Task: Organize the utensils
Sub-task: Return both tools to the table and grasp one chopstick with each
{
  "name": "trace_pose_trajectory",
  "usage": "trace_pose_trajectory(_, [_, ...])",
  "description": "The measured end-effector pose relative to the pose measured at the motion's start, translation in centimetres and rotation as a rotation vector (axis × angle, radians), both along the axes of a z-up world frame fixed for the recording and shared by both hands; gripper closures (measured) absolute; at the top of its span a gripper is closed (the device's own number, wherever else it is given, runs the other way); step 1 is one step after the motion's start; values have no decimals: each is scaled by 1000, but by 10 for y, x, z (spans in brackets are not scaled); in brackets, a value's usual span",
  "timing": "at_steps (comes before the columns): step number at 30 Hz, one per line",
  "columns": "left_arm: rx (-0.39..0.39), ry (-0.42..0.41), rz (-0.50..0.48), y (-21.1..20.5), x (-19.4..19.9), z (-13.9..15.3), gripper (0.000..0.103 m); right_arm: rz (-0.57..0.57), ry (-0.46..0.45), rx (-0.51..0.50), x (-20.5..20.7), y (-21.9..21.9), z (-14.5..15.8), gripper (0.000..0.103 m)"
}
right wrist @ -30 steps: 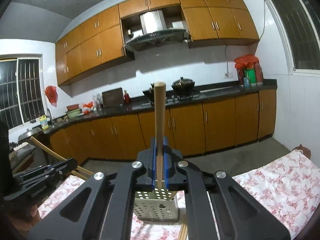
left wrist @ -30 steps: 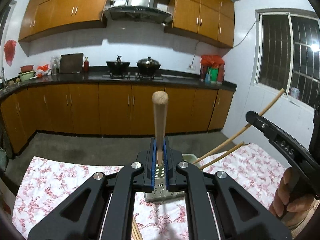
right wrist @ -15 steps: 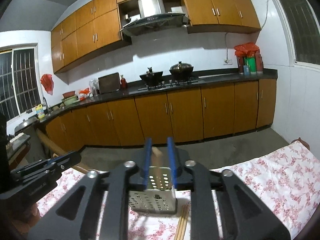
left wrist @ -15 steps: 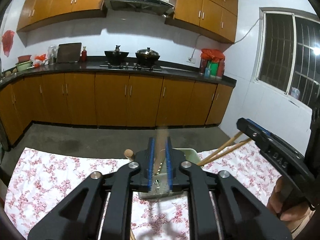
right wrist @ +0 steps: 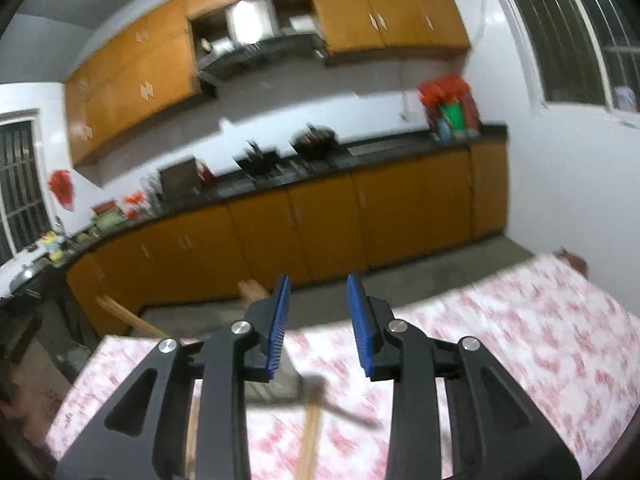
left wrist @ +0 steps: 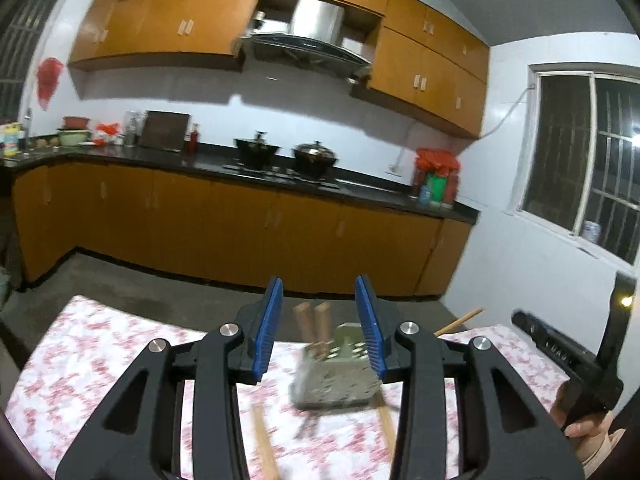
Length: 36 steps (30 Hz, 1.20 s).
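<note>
A perforated metal utensil holder stands on the floral tablecloth. Two wooden handles stick up out of it. My left gripper hangs just short of the holder, its blue pads opening with nothing between them. In the right wrist view the holder is mostly hidden behind a finger, with one wooden handle showing above it. My right gripper is also opening and holds nothing. It appears in the left wrist view as a black right gripper in a hand.
Loose wooden utensils lie on the cloth in front of the holder, one wooden utensil below my right gripper. A long wooden stick leans out beyond the holder. Behind the table runs the floor, then orange kitchen cabinets.
Both grippers let go of the wooden handles they held upright; these dropped into the holder. Both pairs of jaws spread apart, and the views swung and blurred.
</note>
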<state>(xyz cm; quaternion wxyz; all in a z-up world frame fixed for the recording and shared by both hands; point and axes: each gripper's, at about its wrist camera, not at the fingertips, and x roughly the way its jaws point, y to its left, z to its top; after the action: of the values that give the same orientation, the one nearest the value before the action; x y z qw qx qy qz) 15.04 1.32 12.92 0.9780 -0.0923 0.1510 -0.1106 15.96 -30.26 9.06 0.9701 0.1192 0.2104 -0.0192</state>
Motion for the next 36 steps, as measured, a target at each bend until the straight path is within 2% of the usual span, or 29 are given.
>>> trace_pose_trajectory(3, [40, 59, 61, 13, -7, -24, 63, 2, 155, -1, 7, -6, -45, 72])
trace_pose_trajectory(7, [88, 218, 107, 25, -4, -79, 63, 75, 340, 9, 11, 10, -110, 72])
trace_pose_trajectory(10, [117, 329, 122, 27, -2, -118, 64, 132, 411, 25, 6, 23, -140, 76])
trace_pose_trajectory(14, [125, 424, 105, 25, -6, -153, 64, 211, 472, 28, -2, 52, -170, 81])
trace_pose_trajectory(21, [132, 493, 74, 22, -15, -183, 64, 240, 494, 1, -6, 69, -179, 87])
trace_pose_trajectory(29, [134, 540, 40, 8, -17, -198, 65, 243, 501, -24, -4, 71, -181, 91])
trace_pose_trajectory(32, [130, 551, 24, 5, -17, -202, 69, 183, 497, -92, -4, 70, -182, 94])
trace_pose_trajectory(36, [123, 565, -10, 1, -19, -205, 76, 123, 500, -64, -2, 52, -182, 95])
